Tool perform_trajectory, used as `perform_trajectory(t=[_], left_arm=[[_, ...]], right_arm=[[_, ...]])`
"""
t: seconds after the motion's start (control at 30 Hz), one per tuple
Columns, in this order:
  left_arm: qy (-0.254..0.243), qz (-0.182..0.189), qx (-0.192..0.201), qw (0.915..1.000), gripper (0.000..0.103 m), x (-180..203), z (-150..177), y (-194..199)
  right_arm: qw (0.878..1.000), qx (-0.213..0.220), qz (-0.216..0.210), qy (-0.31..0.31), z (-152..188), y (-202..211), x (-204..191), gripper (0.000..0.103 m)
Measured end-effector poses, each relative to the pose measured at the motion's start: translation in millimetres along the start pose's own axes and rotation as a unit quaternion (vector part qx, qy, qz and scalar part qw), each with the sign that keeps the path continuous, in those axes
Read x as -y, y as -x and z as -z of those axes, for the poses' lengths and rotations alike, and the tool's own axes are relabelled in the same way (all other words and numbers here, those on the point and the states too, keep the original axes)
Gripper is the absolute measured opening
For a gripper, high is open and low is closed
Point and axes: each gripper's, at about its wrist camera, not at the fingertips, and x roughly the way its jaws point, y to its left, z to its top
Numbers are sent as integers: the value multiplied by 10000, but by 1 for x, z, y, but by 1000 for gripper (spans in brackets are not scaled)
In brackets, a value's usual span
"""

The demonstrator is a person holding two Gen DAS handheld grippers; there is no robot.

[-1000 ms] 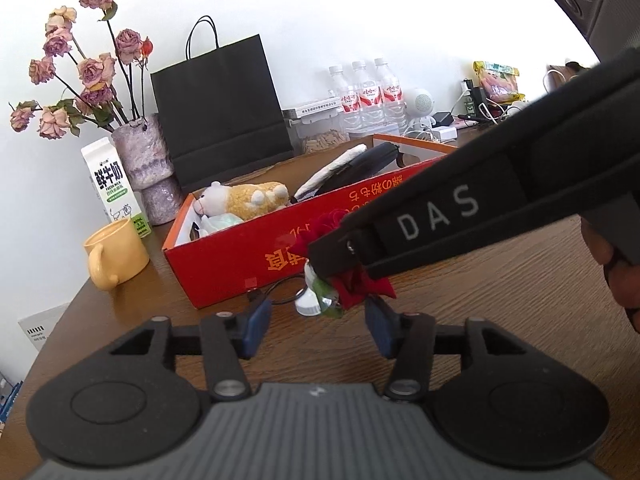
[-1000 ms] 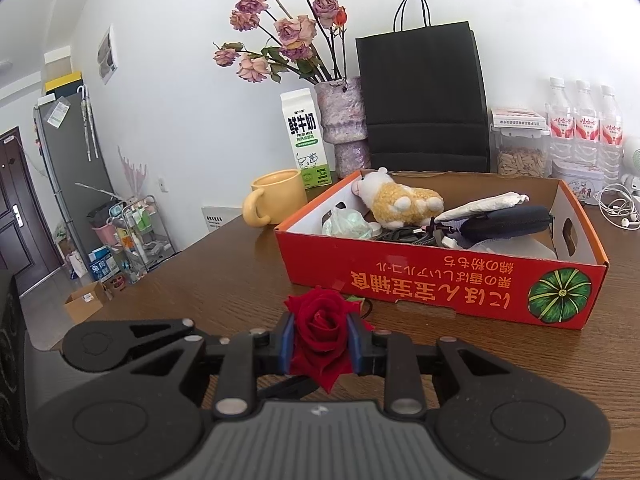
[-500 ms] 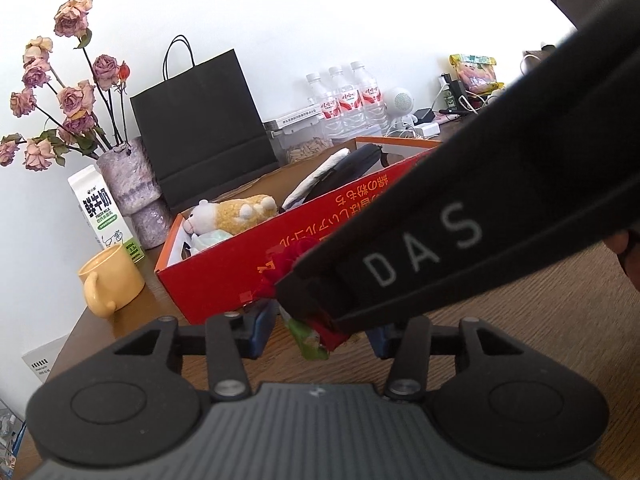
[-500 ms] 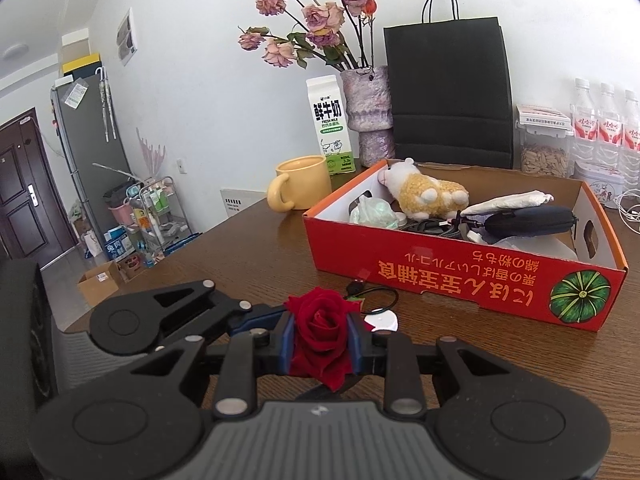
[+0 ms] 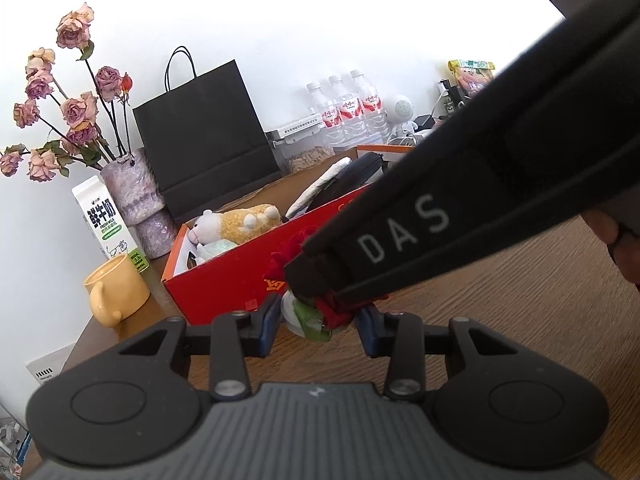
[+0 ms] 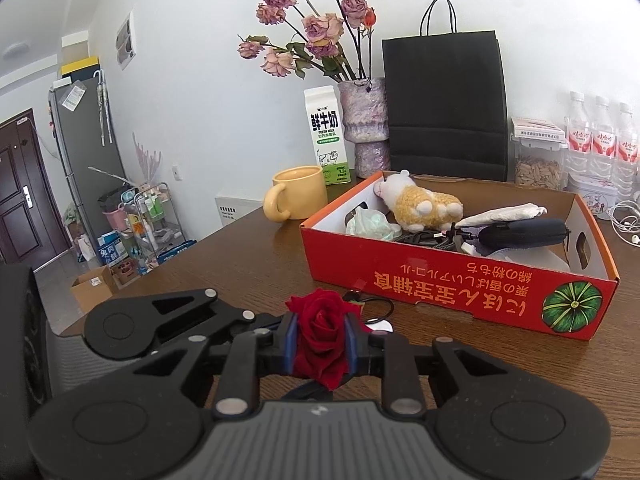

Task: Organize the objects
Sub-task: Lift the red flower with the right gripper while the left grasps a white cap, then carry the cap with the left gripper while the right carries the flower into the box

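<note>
My right gripper (image 6: pixel 320 346) is shut on a red rose (image 6: pixel 320 340), pinching the bloom between its blue pads above the wooden table (image 6: pixel 240 256). In the left wrist view the rose (image 5: pixel 334 308) hangs with green leaves under the right gripper's black body (image 5: pixel 440 220), which crosses the view. My left gripper (image 5: pixel 318 326) is open, its pads on either side of the rose's lower part and apart from it. A red cardboard box (image 6: pixel 460 292) stands behind, holding a plush toy (image 6: pixel 420 204), cables and a dark pouch (image 6: pixel 520 232).
A yellow mug (image 6: pixel 296 198), a milk carton (image 6: pixel 326 136), a vase of dried roses (image 6: pixel 364 120) and a black paper bag (image 6: pixel 444 104) stand behind the box. Water bottles (image 6: pixel 600 136) are at the far right. A black cable (image 6: pixel 372 304) lies by the box.
Both grippers have shifted a little relative to the box. The left gripper's pads now sit on either side of the rose's lower part. The right gripper still holds the rose.
</note>
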Motion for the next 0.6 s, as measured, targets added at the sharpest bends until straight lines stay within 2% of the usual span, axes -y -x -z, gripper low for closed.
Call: perform_trajectory(t=[0.23,0.47,0.6], left_arm=[[279,-82,-250,9993,40,-12,7,-7],[485,-260,-135,9984,40,-23,-1,-4],[769,-351,-54,9964,40,-36,-14,-2]], right_arm=[[9981,319,516,144,-4,6,5,21],[9972,347,657,95,-6,9,15,21],[9966,382,728,86,-6,8,19,21]])
